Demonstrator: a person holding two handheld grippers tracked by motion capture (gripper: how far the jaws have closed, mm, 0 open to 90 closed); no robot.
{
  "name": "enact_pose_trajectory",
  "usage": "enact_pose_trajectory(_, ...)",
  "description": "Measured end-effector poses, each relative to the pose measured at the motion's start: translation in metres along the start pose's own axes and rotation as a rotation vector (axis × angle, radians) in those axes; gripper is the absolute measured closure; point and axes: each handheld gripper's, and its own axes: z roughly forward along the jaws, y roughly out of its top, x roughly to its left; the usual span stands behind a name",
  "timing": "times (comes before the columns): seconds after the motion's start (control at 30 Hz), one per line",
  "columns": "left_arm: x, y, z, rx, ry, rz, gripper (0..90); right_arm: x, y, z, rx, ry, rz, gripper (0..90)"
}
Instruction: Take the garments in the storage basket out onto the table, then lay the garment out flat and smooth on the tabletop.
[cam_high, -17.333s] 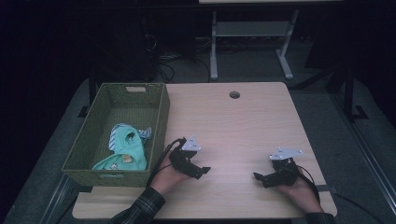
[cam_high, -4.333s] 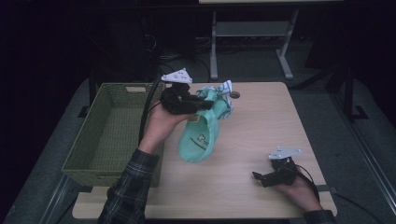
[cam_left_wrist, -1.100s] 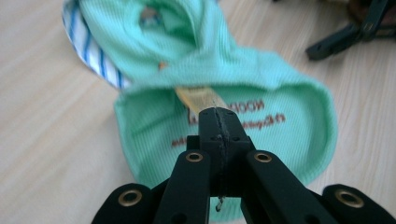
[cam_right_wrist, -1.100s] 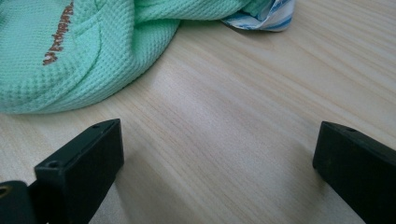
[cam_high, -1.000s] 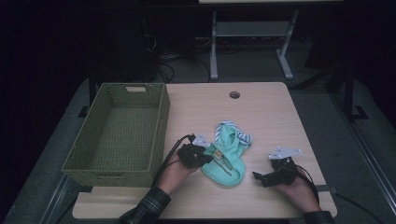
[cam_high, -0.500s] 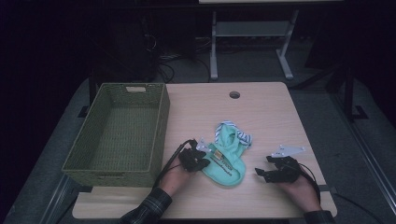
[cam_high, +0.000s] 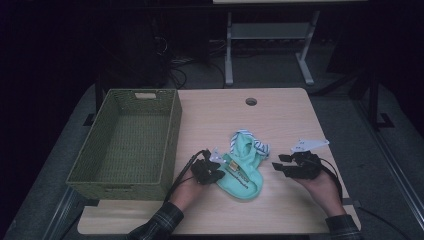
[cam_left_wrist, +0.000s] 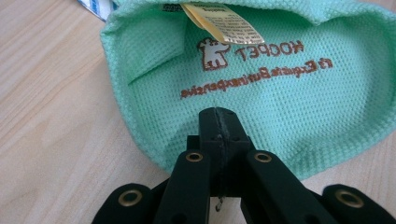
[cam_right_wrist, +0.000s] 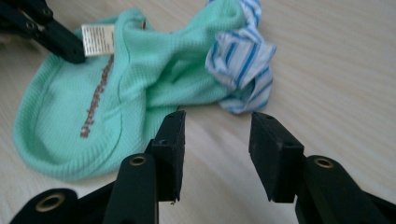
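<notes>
Right gripper (cam_high: 278, 167) lifted, jaws closing empty beside green garment (cam_high: 243, 172), left gripper (cam_high: 216, 175) clenched on its edge.

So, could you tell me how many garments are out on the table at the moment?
1: a mint green garment with a blue-striped collar lies on the table between the two grippers, right of the basket, whose visible floor looks bare.

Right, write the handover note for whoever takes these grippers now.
Left gripper: jaws shut at the hem of the mint-green pet shirt; whether they pinch fabric is unclear.
Right gripper: jaws have just been closing, nothing between them, off the shirt's right edge.
Shirt lies on the table, out of the wicker basket.
Left: probably flattening or folding it.
</notes>
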Motion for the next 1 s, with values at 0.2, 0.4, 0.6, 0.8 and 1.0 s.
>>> enact_pose_trajectory(0.2,0.001,0.0,0.0,0.007,-0.007,-0.008,89.6,-0.005,0.02,0.003,-0.018,0.018,-0.018,56.7)
enact_pose_trajectory(0.4,0.001,0.0,0.0,0.001,-0.005,-0.014,89.6,-0.009,0.039,0.012,-0.022,0.046,-0.033,57.1)
enact_pose_trajectory(0.6,0.002,0.0,0.0,0.002,-0.006,-0.01,89.6,-0.014,0.06,0.023,-0.023,0.066,-0.041,56.9)
enact_pose_trajectory(0.8,0.002,0.0,0.0,-0.004,-0.01,-0.018,89.6,-0.022,0.083,0.037,-0.019,0.097,-0.043,58.7)
enact_pose_trajectory(1.0,0.003,0.0,0.0,0.0,-0.014,-0.012,89.6,-0.028,0.096,0.054,0.0,0.114,-0.045,59.7)
